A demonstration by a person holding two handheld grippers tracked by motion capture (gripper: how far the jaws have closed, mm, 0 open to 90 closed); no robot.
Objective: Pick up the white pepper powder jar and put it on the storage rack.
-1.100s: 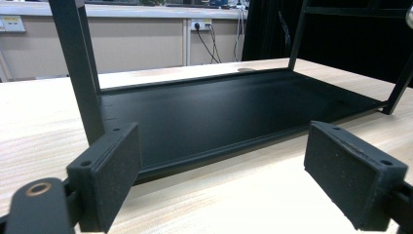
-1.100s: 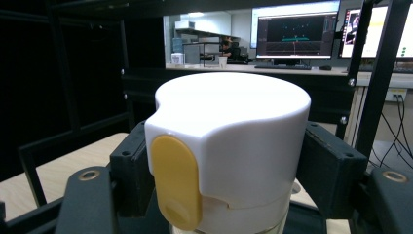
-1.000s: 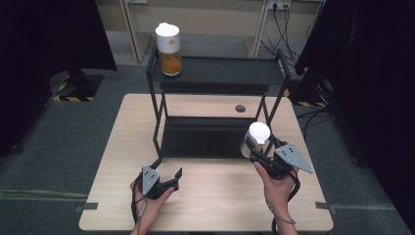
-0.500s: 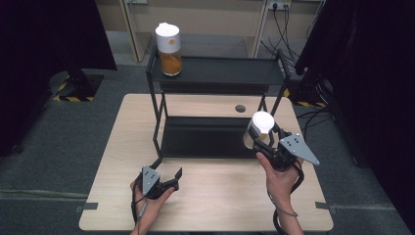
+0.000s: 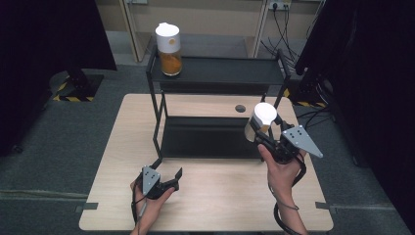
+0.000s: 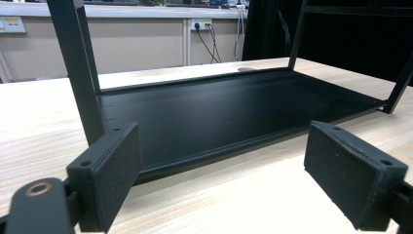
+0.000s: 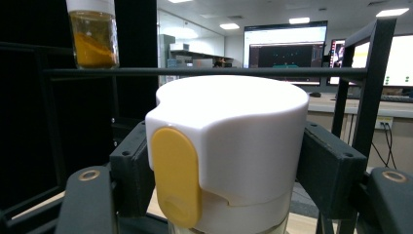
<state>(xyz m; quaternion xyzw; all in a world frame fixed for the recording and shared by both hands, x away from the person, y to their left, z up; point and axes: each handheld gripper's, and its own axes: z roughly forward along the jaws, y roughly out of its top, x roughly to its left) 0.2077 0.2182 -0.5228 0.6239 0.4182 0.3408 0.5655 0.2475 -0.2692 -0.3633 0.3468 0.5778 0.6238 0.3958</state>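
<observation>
Pale wood covers the table [image 5: 112,147], and a black 2-tier rack [image 5: 215,73] stands on it with dark curtains at both sides. My right gripper [image 5: 264,134] is clamped on the white lid of a jar [image 5: 262,120], holding it off the table at the rack's right front corner, below the top shelf level. In the right gripper view the jaws press that lid from both sides, a yellow flip tab [image 7: 175,178] facing the camera. A 2nd jar [image 5: 169,44] with orange contents stands at the left end of the top shelf. My left gripper [image 5: 169,177] rests on the table near the rack's front left leg, jaws spread wide and empty.

I judge the risk is the grip itself: I hold the lid only, so the jar could swing, or the lid could come loose. The jar could also clip the shelf edge or the corner post beside it.

I can read no brand or label on either jar; the writing on the far screens is too small.
</observation>
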